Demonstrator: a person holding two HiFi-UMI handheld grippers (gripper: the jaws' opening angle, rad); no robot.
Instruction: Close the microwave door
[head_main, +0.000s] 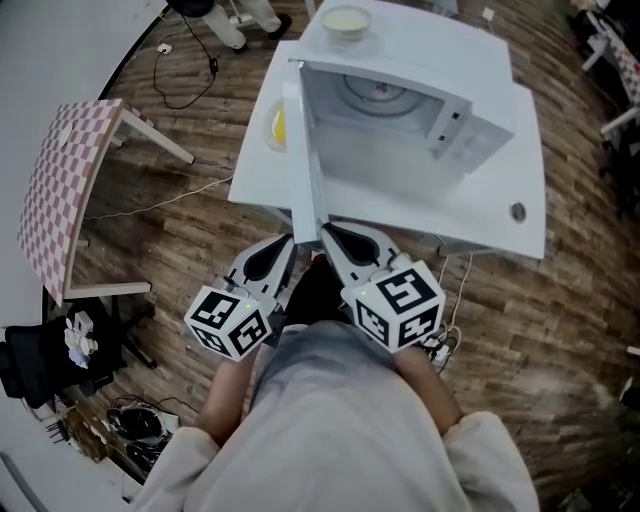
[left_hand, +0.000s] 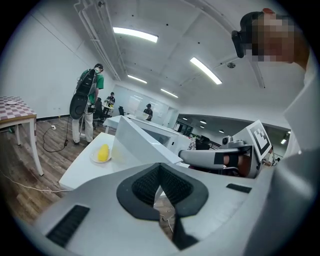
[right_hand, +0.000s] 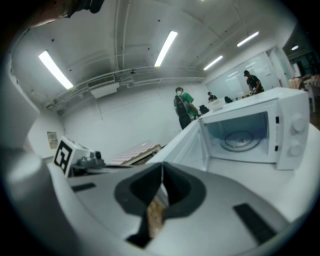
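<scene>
Open microwave door (head_main: 305, 150); yellow-food plate (head_main: 270, 130) just beside it; bowl (head_main: 346, 34) atop microwave (head_main: 440, 60)

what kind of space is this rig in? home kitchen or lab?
Probably an open-plan office or lab, not a home kitchen: the microwave sits on a plain white table, loose cables run over the wood floor, and strip lights hang over people standing in the background.

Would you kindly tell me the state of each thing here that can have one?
microwave door: wide open.
microwave: holds only its turntable.
left gripper: shut, empty.
right gripper: shut, empty.
bowl: upright on the microwave's top.
</scene>
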